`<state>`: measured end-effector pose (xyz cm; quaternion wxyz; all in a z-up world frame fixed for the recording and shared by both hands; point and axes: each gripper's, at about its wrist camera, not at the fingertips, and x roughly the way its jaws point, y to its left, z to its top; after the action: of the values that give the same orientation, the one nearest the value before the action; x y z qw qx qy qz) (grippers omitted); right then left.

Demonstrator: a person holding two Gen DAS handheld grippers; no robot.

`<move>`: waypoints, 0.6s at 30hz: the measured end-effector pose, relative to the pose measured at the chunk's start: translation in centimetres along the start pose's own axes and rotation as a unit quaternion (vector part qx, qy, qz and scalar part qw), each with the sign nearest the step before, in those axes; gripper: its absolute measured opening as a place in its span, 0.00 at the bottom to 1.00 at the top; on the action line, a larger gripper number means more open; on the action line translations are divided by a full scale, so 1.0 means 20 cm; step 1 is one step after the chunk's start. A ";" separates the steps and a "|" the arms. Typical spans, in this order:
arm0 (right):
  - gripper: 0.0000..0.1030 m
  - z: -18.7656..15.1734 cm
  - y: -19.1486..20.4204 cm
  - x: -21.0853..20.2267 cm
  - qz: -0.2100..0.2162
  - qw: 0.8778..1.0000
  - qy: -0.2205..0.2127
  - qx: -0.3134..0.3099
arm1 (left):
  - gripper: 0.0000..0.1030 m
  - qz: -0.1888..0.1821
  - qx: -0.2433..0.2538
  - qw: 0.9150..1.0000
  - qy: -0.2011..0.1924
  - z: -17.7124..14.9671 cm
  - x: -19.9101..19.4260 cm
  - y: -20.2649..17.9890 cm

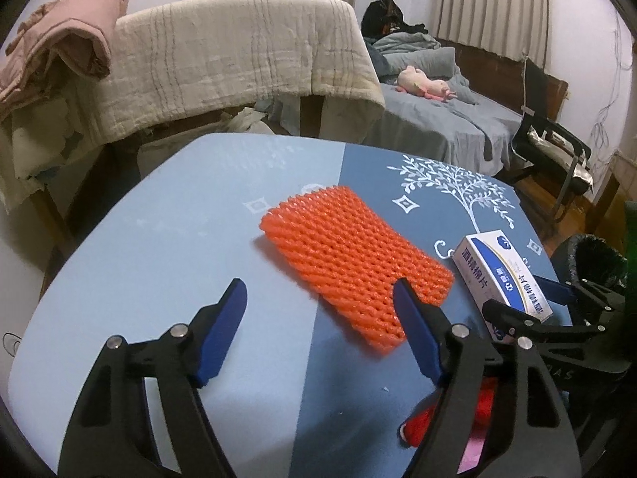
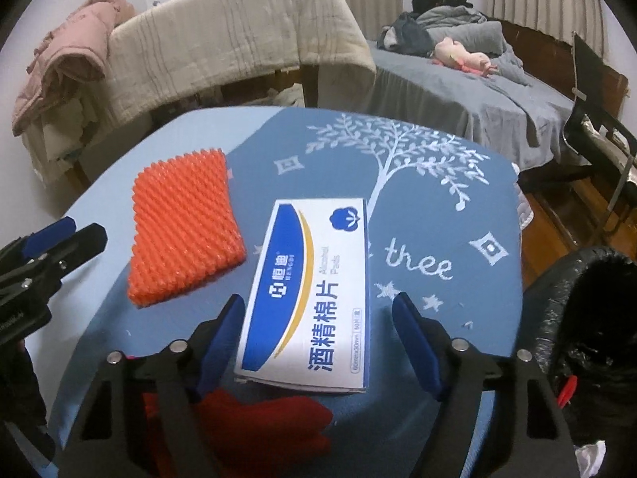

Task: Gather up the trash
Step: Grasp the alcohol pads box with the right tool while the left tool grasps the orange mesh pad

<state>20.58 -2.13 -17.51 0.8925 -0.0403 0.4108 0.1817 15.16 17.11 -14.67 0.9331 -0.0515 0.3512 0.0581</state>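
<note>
Blue table [image 2: 458, 318]: one orange net [image 2: 183, 231], one box [image 2: 310, 298].

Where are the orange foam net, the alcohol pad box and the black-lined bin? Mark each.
Orange foam mesh net [image 1: 350, 263]: left wrist view, its middle.
White-and-blue cardboard alcohol pad box [image 2: 310, 298]: right wrist view, top face.
Black-lined round trash bin [image 2: 589, 318]: right wrist view, rim liner.

On the worktop [image 2: 458, 215] the foam net sleeve [image 2: 183, 227] lies to the left and the alcohol pad box [image 2: 310, 294] just beside it on the right, apart from it. The left gripper [image 1: 318, 302] sits at the sleeve's near end, one jaw overlapping its edge. The right gripper [image 2: 318, 310] straddles the box's near end. A lined trash bin [image 2: 589, 318] stands off the worktop's right side. Behind the worktop a blanket-draped chair [image 2: 239, 32] stands left, a bed [image 2: 458, 91] right.
</note>
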 end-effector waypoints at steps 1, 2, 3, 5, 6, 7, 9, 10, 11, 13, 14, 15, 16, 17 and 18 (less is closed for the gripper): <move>0.68 0.00 0.00 0.01 0.001 1.000 0.003 0.001 | 0.71 -0.002 -0.001 1.000 0.003 0.00 0.01 0.00; 0.64 0.00 0.00 0.02 0.002 1.000 0.007 0.001 | 0.71 -0.003 -0.002 1.000 0.005 0.00 0.02 -0.01; 0.61 0.01 0.00 0.02 0.002 1.000 0.010 -0.001 | 0.70 -0.004 -0.003 1.000 0.009 0.00 0.04 -0.01; 0.54 0.01 0.00 0.03 -0.001 1.000 0.011 -0.007 | 0.68 -0.007 -0.006 1.000 0.019 -0.01 0.08 -0.02; 0.54 0.01 0.00 0.03 -0.001 1.000 0.011 -0.008 | 0.68 -0.009 -0.008 1.000 0.022 -0.01 0.09 -0.02; 0.53 0.02 0.00 0.02 0.000 1.000 0.009 -0.008 | 0.68 -0.010 -0.009 1.000 0.024 0.00 0.10 -0.02; 0.53 0.02 -0.01 0.01 0.000 1.000 0.004 -0.005 | 0.67 -0.012 -0.009 0.999 0.030 0.00 0.12 -0.03; 0.53 0.03 -0.02 0.01 0.000 1.000 0.001 -0.003 | 0.67 -0.013 -0.009 0.999 0.033 0.00 0.13 -0.03; 0.53 0.03 -0.02 0.00 -0.001 1.000 -0.002 -0.003 | 0.67 -0.013 -0.010 0.999 0.036 0.00 0.14 -0.03; 0.53 0.04 -0.03 0.00 -0.004 1.000 -0.005 -0.004 | 0.66 -0.014 -0.013 0.999 0.046 0.01 0.17 -0.04; 0.53 0.04 -0.04 0.00 -0.004 1.000 -0.005 -0.004 | 0.66 -0.015 -0.015 0.999 0.050 0.01 0.18 -0.04; 0.53 0.04 -0.04 0.00 -0.005 1.000 -0.005 -0.003 | 0.65 -0.016 -0.017 0.998 0.055 0.01 0.20 -0.04; 0.53 0.03 -0.05 0.00 -0.005 1.000 -0.005 0.000 | 0.63 -0.018 -0.018 0.998 0.059 0.01 0.21 -0.05; 0.53 0.03 -0.05 0.00 -0.004 1.000 -0.004 0.002 | 0.63 -0.020 -0.020 0.998 0.064 0.01 0.22 -0.05; 0.53 0.03 -0.06 0.00 -0.004 1.000 -0.004 0.004 | 0.61 -0.023 -0.021 0.997 0.068 0.01 0.24 -0.05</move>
<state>21.47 -3.07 -17.16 0.8951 -0.0378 0.4074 0.1770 19.00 16.43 -17.54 0.9070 -0.0831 0.4109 0.0404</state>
